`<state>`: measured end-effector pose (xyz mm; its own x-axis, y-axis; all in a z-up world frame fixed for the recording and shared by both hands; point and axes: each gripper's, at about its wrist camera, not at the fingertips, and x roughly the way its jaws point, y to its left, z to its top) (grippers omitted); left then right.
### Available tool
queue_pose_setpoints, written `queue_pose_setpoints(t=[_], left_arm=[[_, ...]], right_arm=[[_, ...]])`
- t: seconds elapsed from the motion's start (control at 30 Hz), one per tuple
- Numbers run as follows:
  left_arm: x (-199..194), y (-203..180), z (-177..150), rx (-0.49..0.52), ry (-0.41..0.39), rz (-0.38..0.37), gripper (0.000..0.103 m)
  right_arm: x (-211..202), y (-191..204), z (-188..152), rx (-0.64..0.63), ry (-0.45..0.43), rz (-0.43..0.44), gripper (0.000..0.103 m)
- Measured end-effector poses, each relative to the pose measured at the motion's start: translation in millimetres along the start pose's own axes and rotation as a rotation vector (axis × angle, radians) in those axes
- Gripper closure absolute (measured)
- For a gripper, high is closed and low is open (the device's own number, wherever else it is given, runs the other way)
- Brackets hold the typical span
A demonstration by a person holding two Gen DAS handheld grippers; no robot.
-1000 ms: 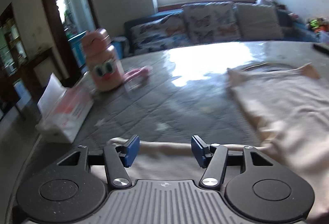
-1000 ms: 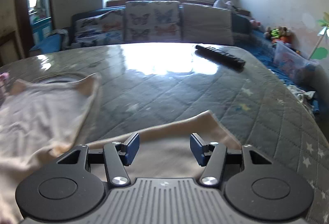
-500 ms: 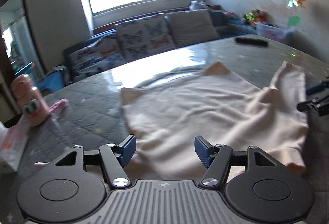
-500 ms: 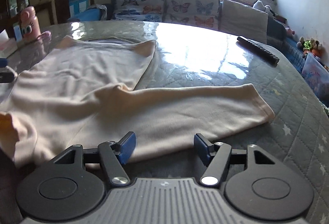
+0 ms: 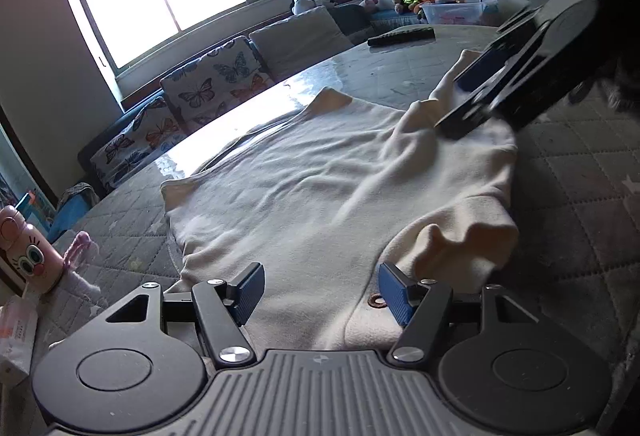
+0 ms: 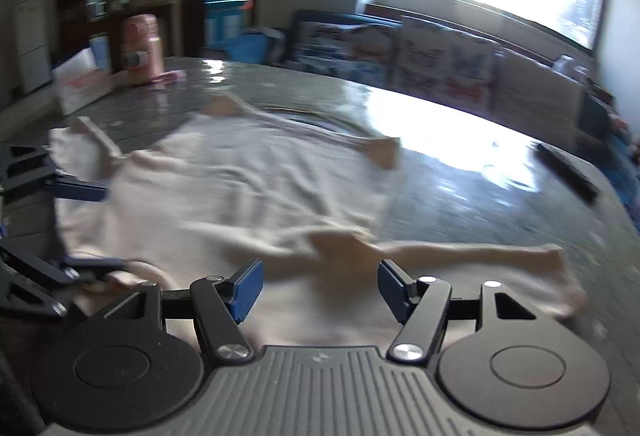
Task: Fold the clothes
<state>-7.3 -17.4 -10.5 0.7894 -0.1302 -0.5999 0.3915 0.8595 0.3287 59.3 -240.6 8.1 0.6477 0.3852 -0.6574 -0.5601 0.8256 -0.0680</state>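
Observation:
A cream long-sleeved top (image 5: pixel 320 176) lies spread on the grey quilted table (image 5: pixel 580 172), neckline toward the window. My left gripper (image 5: pixel 320 290) hovers open over its near edge, with a bunched sleeve (image 5: pixel 460 232) just beyond the right fingertip and nothing pinched. Across the top, at the far right of that view, my right gripper (image 5: pixel 468 96) hangs over the cloth. In the blurred right wrist view the top (image 6: pixel 240 176) has one sleeve (image 6: pixel 460 250) stretched out to the right. My right gripper (image 6: pixel 318 290) is open above it, and my left gripper (image 6: pixel 86 226) shows at the left edge.
A pink bottle with cartoon eyes (image 5: pixel 24 252) and a tissue pack (image 5: pixel 16 332) stand at the table's left end. A black remote (image 5: pixel 400 35) lies at the far right. A sofa with butterfly cushions (image 5: pixel 208 88) runs under the window beyond the table.
Both hands have swung inward from the sleeve ends and rolled, so each view now shows the other gripper across the top. The sleeves lie drawn in toward the body. Both jaws stand slightly wider.

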Motion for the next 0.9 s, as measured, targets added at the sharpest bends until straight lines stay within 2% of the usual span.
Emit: queue_pose_setpoints(t=[0.17,0.33,0.47,0.57,0.77,0.9], left_arm=[[-1.6,5.0,-1.7,-0.015,0.0,-0.015,0.036],[-6.5,15.3,2.4,-0.052,-0.009,-0.031,0.032],[-9.0,28.4,12.0,-0.104,-0.039,-0.011,0.023],[-3.8,34.2,16.8,-0.136,-0.043,0.009,0.022],[9.0,22.8,2.9,-0.112,0.02,-0.021,0.022],[8.3,21.6,0.0,-0.11,0.026,-0.036,0.022]], right_arm=[[17.3,31.7,-2.6,-0.077,0.034,0.089,0.038],[14.3,48.9,-16.1,-0.156,0.055,0.118,0.038],[6.3,48.5,-11.9,-0.18,0.051,0.129,0.038],[8.5,48.8,-6.7,-0.176,0.042,0.135,0.038],[11.5,49.0,-11.4,-0.175,0.064,0.166,0.038],[8.9,36.8,-1.9,-0.147,0.072,0.191,0.038]])
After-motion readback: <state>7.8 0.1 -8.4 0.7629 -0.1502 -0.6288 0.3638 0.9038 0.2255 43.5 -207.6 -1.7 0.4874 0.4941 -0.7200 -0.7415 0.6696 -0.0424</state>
